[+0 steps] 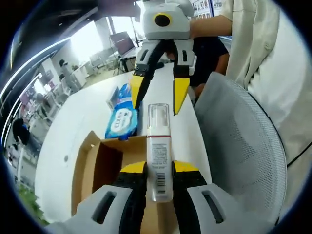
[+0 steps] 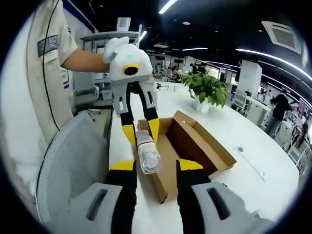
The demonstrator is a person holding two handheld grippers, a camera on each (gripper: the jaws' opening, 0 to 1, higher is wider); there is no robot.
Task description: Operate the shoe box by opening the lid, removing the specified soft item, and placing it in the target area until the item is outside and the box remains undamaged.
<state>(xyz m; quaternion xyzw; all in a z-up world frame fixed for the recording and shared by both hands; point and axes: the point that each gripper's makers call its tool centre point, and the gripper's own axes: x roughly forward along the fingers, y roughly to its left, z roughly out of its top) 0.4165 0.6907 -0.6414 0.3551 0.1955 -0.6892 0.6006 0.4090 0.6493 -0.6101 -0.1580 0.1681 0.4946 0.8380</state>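
My left gripper point(image 1: 159, 168) is shut on a white pump bottle point(image 1: 159, 161) with a clear cap and a barcode label, held over the open cardboard shoe box point(image 1: 90, 163). In the right gripper view the same bottle point(image 2: 147, 153) hangs from the left gripper point(image 2: 141, 131) above the box point(image 2: 204, 144), cap end toward the camera. My right gripper point(image 2: 156, 166) is open, its yellow-tipped jaws standing either side of the cap without touching it. It comes down from the top of the left gripper view as the right gripper point(image 1: 157, 100). A blue soft pack of wipes point(image 1: 121, 119) lies on the white table beyond the box.
A grey mesh chair back point(image 1: 243, 146) stands close beside the box, seen also as the chair point(image 2: 68, 165). A person in a beige shirt point(image 1: 263, 44) holds the grippers. A potted plant point(image 2: 208, 87) sits further along the white table point(image 2: 253, 170).
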